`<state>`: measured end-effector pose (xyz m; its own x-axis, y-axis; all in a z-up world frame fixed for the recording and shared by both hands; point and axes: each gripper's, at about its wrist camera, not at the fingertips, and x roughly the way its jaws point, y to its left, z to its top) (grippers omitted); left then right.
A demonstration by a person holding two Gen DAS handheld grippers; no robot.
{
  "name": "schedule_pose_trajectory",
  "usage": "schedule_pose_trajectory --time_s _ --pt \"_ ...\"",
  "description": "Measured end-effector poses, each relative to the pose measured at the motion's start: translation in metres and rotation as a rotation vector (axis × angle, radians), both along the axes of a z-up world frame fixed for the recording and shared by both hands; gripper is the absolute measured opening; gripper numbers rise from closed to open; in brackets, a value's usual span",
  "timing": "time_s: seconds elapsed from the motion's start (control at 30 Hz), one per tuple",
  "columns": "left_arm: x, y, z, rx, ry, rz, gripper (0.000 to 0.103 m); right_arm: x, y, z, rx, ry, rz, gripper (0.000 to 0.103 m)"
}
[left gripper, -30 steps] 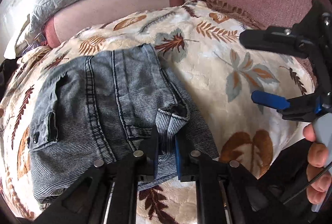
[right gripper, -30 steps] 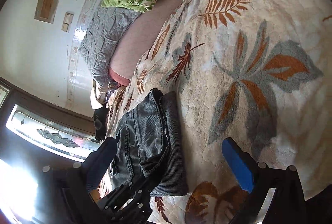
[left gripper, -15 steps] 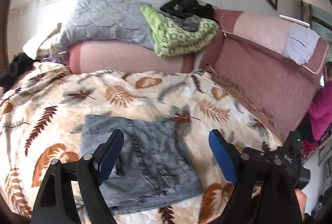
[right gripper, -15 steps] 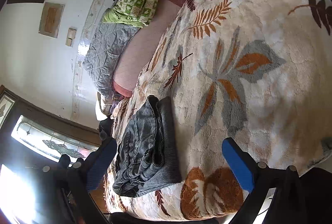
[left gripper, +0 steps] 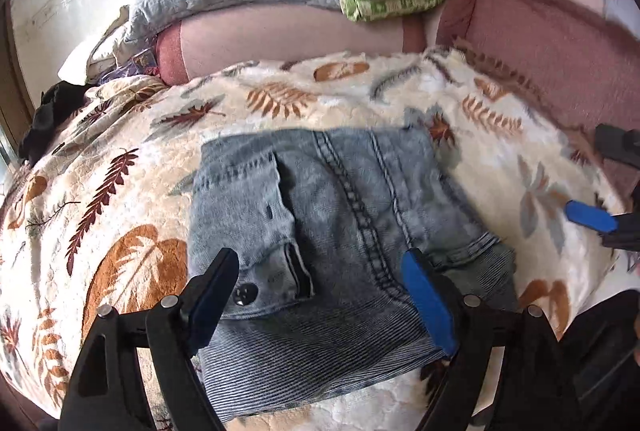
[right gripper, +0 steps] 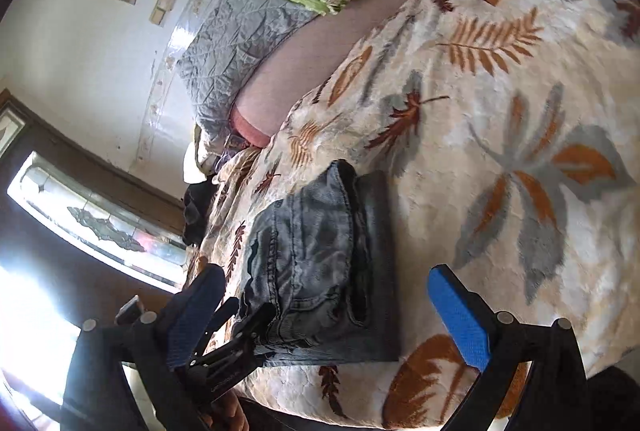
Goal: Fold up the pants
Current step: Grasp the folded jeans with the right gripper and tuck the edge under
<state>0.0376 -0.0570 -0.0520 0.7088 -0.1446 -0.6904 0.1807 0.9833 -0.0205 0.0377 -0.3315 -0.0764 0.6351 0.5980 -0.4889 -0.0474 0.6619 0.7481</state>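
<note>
Pants [left gripper: 344, 231] — faded ribbed denim, folded square — lie on plush leaf-print blanket [left gripper: 132, 215], both grippers' jaws spread, empty.

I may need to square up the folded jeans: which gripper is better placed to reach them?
Probably left. The left gripper hangs directly over the folded jeans, jaws open around them. The right gripper sits off their side.
</note>
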Motion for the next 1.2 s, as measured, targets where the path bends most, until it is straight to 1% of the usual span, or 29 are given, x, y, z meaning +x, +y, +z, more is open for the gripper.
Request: schedule_pose_trajectory --time_s 0.03,0.07,0.1,0.13,0.17,0.2,0.23,0.3,0.33,0.4,0.43,0.47,0.5,0.53,0.57,0.6,0.67,0.73,0.8,0.87,0.93,0.97,1.0,1.03,1.07,1.1,1.13,1.17,1.2 --pt "-0.002 0.005 0.007 -0.026 -0.034 0.015 0.084 0.008 0.008 0.009 -0.012 -0.018 0.023 0.102" --pt "-0.003 0.010 0.011 -0.041 -0.047 0.025 0.084 0.018 0.015 0.017 -0.015 -0.033 0.048 0.102" --pt "-0.001 0.013 0.011 -0.051 -0.036 0.026 0.084 0.029 0.025 0.024 -0.010 -0.038 0.078 0.102" --pt "0.005 0.015 0.005 -0.052 0.004 0.021 0.084 0.042 0.035 0.028 -0.001 -0.036 0.119 0.102" --pt "0.012 0.014 -0.006 -0.041 0.073 0.018 0.084 0.057 0.047 0.032 0.014 -0.031 0.161 0.102" --pt "0.018 0.012 -0.020 -0.022 0.141 0.015 0.084 0.072 0.059 0.035 0.034 -0.025 0.198 0.102" --pt "0.019 0.008 -0.030 0.016 0.150 0.012 0.084 0.088 0.070 0.035 0.062 -0.008 0.236 0.102" --pt "0.010 -0.002 -0.035 0.102 0.087 -0.011 0.084 0.120 0.094 0.031 0.113 0.044 0.303 0.102" --pt "0.008 -0.006 -0.036 0.122 0.079 -0.014 0.084 0.134 0.106 0.027 0.133 0.070 0.336 0.102" --pt "0.009 -0.002 -0.035 0.095 0.081 -0.007 0.084 0.159 0.130 0.008 0.179 0.144 0.433 0.102" --pt "0.009 0.001 -0.035 0.075 0.084 -0.009 0.084 0.167 0.138 -0.007 0.145 0.188 0.449 0.102" --pt "0.008 0.005 -0.035 0.056 0.081 -0.016 0.084 0.174 0.143 -0.026 0.055 0.255 0.427 0.102" --pt "0.007 0.006 -0.035 0.043 0.080 -0.030 0.084 0.177 0.144 -0.051 0.027 0.339 0.414 0.101" --pt "0.007 0.007 -0.035 0.043 0.081 -0.038 0.084 0.176 0.140 -0.074 0.094 0.396 0.408 0.101" --pt "0.005 0.008 -0.033 0.033 0.072 -0.043 0.084 0.173 0.132 -0.077 0.137 0.366 0.384 0.100" --pt "0.003 0.011 -0.031 0.012 0.062 -0.044 0.084 0.170 0.129 -0.072 0.147 0.358 0.375 0.099" --pt "0.000 0.020 -0.023 -0.059 0.053 -0.032 0.084 0.165 0.129 -0.055 0.092 0.362 0.369 0.099" --pt "-0.005 0.033 -0.010 -0.137 0.030 -0.005 0.084 0.154 0.126 -0.028 0.045 0.286 0.370 0.101" --pt "-0.012 0.048 0.004 -0.184 -0.025 0.050 0.084 0.134 0.118 -0.012 0.100 0.232 0.388 0.101" --pt "-0.015 0.059 0.010 -0.187 -0.048 0.105 0.084 0.108 0.109 -0.009 0.135 0.220 0.395 0.101" --pt "-0.006 0.064 -0.001 -0.160 0.007 0.144 0.084 0.082 0.102 -0.023 0.166 0.228 0.390 0.101" --pt "0.002 0.063 -0.013 -0.139 0.073 0.152 0.084 0.073 0.102 -0.037 0.154 0.264 0.386 0.101" --pt "0.011 0.058 -0.031 -0.099 0.178 0.141 0.085 0.065 0.101 -0.056 0.131 0.307 0.374 0.101" --pt "0.015 0.054 -0.046 -0.096 0.238 0.121 0.085 0.057 0.094 -0.072 0.163 0.316 0.346 0.100" --pt "0.011 0.059 -0.045 -0.135 0.197 0.137 0.088 0.051 0.087 -0.075 0.209 0.276 0.310 0.100" --pt "0.010 0.062 -0.042 -0.142 0.200 0.148 0.088 0.049 0.084 -0.072 0.223 0.269 0.300 0.100" --pt "0.010 0.064 -0.037 -0.152 0.209 0.147 0.088 0.049 0.083 -0.066 0.221 0.291 0.296 0.100" --pt "0.006 0.067 -0.029 -0.169 0.176 0.153 0.088 0.049 0.082 -0.059 0.215 0.287 0.291 0.100" --pt "0.001 0.069 -0.021 -0.167 0.128 0.170 0.088 0.047 0.081 -0.049 0.208 0.252 0.296 0.100"
